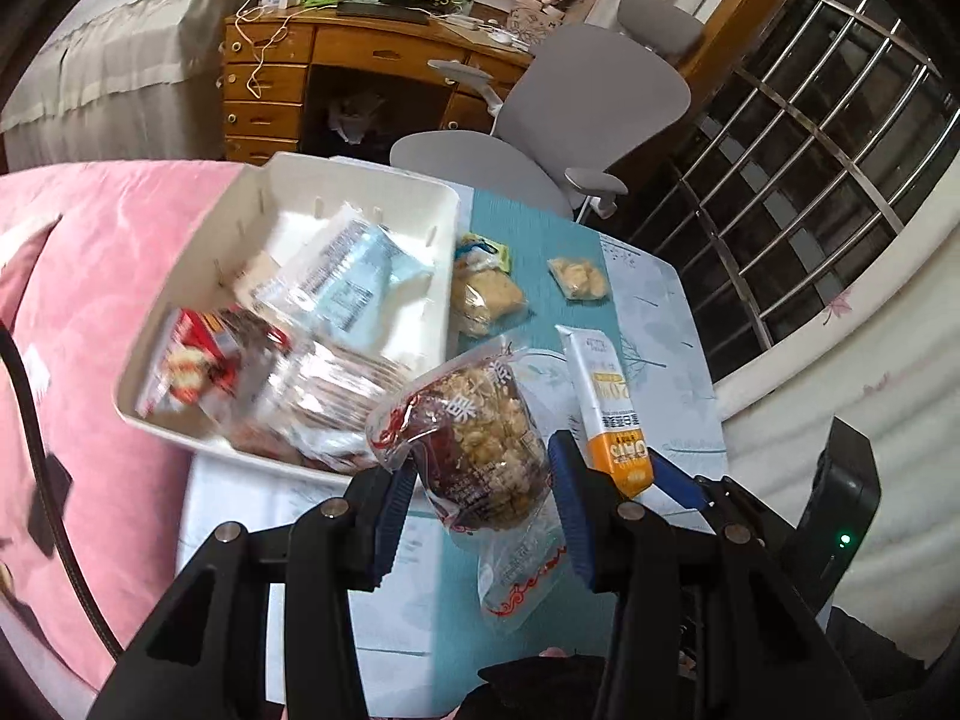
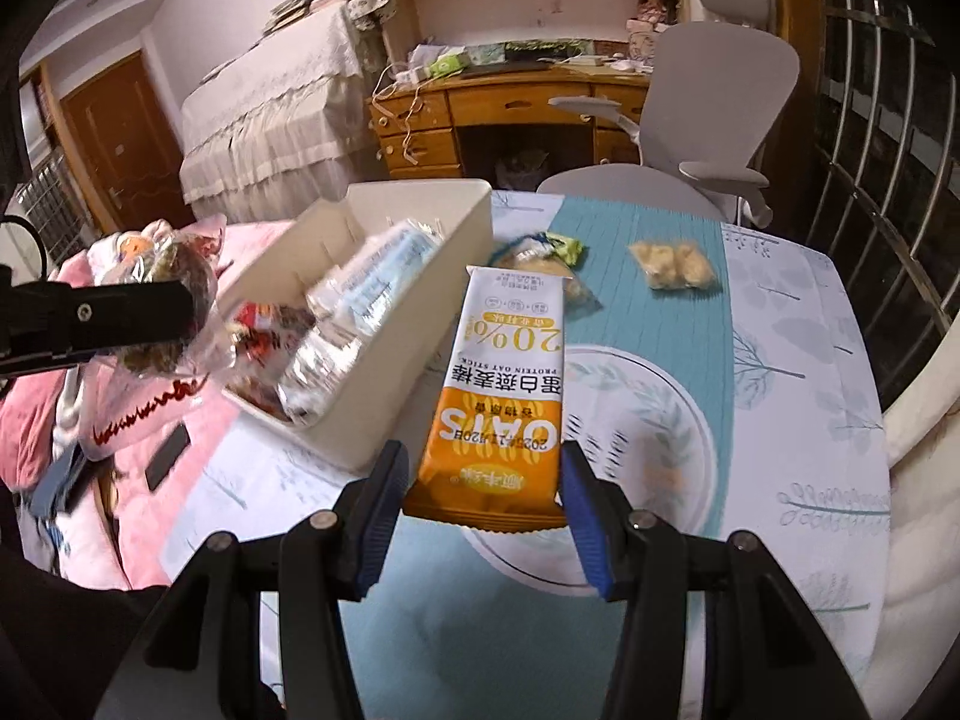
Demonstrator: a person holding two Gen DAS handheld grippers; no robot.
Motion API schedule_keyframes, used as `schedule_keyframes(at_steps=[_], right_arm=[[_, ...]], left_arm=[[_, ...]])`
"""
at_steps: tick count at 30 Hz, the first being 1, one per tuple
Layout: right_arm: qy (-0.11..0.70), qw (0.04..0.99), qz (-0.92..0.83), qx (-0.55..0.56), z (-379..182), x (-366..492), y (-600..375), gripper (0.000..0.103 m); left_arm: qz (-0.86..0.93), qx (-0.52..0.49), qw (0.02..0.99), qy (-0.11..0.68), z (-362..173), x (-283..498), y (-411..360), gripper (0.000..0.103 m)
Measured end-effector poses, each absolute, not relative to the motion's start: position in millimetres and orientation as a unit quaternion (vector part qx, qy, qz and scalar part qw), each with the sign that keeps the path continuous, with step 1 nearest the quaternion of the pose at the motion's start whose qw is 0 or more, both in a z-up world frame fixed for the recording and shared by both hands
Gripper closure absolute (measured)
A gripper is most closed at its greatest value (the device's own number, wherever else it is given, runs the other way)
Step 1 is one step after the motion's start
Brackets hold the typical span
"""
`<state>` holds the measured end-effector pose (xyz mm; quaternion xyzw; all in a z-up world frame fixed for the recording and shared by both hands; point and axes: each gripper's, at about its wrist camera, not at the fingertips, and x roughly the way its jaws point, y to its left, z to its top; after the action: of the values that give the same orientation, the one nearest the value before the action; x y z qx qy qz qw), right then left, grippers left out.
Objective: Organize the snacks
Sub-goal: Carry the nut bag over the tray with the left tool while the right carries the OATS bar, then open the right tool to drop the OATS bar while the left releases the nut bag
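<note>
Snacks mid-transfer: nut-cluster bag point(image 1: 480, 450) pinched in left claw point(image 1: 480, 510), oat-stick packet point(image 2: 498, 396) clamped in right claw point(image 2: 480, 498), both lifted off tabletop point(image 2: 780, 360) beside white bin point(image 2: 420, 276), presumably for dropping in.

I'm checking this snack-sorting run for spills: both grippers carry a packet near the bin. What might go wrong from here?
1. The left gripper holds the clear nut-cluster packet by its middle, loose film hanging below; it may slip or snag on the white bin rim.
2. The right gripper pinches only the bottom end of the oat bar packet, which could swing or twist out.
3. The bin is already piled high, so added packets may slide off.
</note>
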<state>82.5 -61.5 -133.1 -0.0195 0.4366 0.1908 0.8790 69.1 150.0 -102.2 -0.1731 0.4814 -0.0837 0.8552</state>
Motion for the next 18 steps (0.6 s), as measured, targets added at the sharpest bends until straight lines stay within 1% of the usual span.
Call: schedule_keyframes(at_steps=[2, 3, 4, 10, 16, 17, 18], right_arm=[[0.431, 0.884, 0.181, -0.01, -128.9, 83.8, -46.0, 0.052], [0.429, 0.886, 0.178, -0.004, -127.2, 84.2, -38.7, 0.052], [0.425, 0.888, 0.175, 0.001, -125.2, 84.5, -29.5, 0.052], [0.391, 0.907, 0.156, 0.025, -119.0, 86.7, 24.4, 0.052], [0.386, 0.909, 0.151, 0.039, -120.6, 85.9, 70.0, 0.052], [0.385, 0.91, 0.152, 0.038, -120.2, 85.0, 75.8, 0.051], [0.385, 0.909, 0.152, 0.037, -120.6, 84.4, 80.2, 0.047]], left_arm=[[-0.091, -0.175, 0.853, 0.483, -101.1, 76.3, 169.5, 0.06], [-0.097, -0.174, 0.854, 0.481, -99.6, 80.7, 181.5, 0.066], [-0.102, -0.172, 0.854, 0.481, -99.6, 83.5, 189.8, 0.068], [-0.127, -0.154, 0.853, 0.482, -102.1, 104.5, 244.5, 0.07], [-0.113, -0.161, 0.845, 0.498, -110.5, 119.1, 293.8, 0.07], [-0.114, -0.158, 0.846, 0.497, -111.1, 119.8, 297.7, 0.07], [-0.115, -0.154, 0.846, 0.498, -112.3, 120.4, 300.3, 0.07]])
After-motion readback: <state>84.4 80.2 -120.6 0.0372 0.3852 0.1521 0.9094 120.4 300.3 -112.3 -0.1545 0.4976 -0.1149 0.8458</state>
